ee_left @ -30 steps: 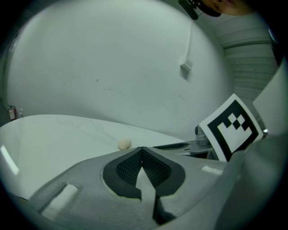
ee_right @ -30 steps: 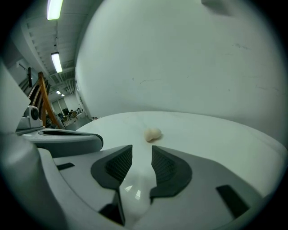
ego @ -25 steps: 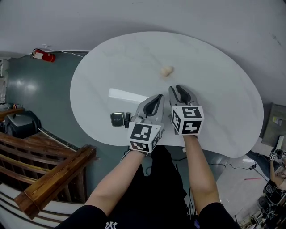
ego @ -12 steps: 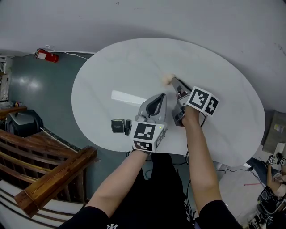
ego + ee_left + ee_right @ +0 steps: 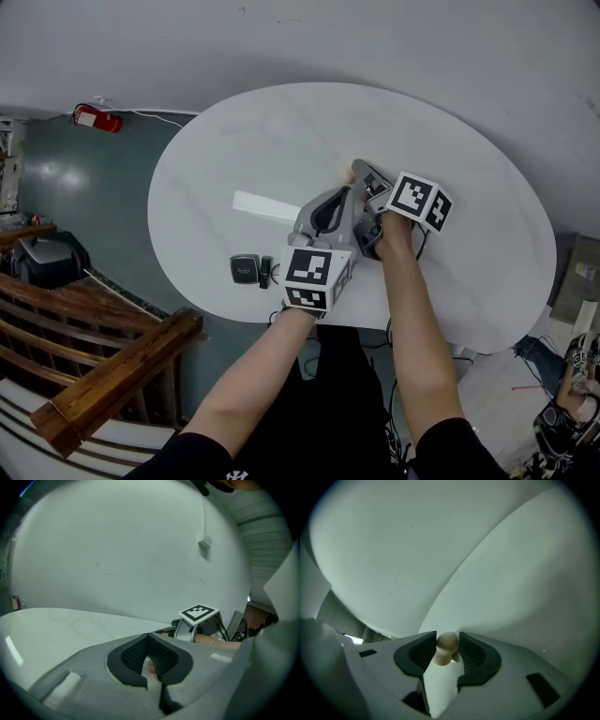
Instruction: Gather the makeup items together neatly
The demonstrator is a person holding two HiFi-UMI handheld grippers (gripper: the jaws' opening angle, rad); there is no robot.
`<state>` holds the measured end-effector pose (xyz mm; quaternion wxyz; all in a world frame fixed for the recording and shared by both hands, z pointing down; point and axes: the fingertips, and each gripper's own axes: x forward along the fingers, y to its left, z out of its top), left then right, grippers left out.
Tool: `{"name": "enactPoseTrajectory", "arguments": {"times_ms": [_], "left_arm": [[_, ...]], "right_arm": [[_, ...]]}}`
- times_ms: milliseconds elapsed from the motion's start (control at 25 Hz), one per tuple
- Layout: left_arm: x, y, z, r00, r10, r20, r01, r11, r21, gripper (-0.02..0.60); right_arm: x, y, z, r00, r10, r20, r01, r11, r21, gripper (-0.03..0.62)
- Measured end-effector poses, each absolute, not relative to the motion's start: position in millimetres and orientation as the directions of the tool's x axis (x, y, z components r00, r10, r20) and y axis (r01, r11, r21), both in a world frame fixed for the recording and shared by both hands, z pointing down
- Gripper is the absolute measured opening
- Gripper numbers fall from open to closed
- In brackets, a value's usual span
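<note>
A beige makeup sponge [image 5: 347, 169] lies on the white oval table [image 5: 234, 150], half hidden behind my right gripper [image 5: 357, 174]. In the right gripper view the sponge [image 5: 446, 648] sits between the fingertips of the right gripper [image 5: 447, 644], whose jaws have just been opening. Its pads stand close on either side of the sponge. My left gripper [image 5: 337, 194] hovers just left of it, shut and empty [image 5: 149, 639]. A dark square compact [image 5: 246, 270] and a small dark item [image 5: 266, 272] lie near the table's front left edge.
The right gripper's marker cube [image 5: 199, 612] shows close by in the left gripper view. A red fire extinguisher [image 5: 94, 118] lies on the floor at the left. A wooden railing [image 5: 112, 366] runs below the table's near edge. A grey wall stands behind the table.
My right gripper rolled over, reached forward and came down around the sponge, its cube now tilted to the right. The left gripper slid forward and a little right.
</note>
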<state>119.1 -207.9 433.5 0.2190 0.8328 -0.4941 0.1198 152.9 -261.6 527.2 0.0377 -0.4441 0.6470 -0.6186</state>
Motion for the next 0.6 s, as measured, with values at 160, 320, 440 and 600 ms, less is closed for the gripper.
{"name": "enactPoseTrajectory", "arguments": {"times_ms": [160,320,440,600], "left_arm": [[117,-203,435,0.482,-0.767,0.423,-0.876,-0.414,0.247,0.009],[112,-194,438,0.480,-0.763,0.433,-0.877,-0.405,0.258,0.009],[107,-183,437,0.483,-0.763,0.430,-0.875,-0.400,0.273,0.009],[95,-167,432,0.483,-0.766,0.424,-0.873,-0.384,0.301,0.009]], "right_arm": [[151,-261,529,-0.613,-0.589,0.527,-0.551,-0.160,-0.819,0.123],[150,-259,525,-0.616,-0.588,0.525,-0.572,-0.125,-0.811,0.110],[146,-249,516,-0.616,-0.589,0.523,-0.614,-0.057,-0.787,0.109],[138,-226,499,-0.601,-0.608,0.519,-0.679,0.046,-0.733,0.109]]}}
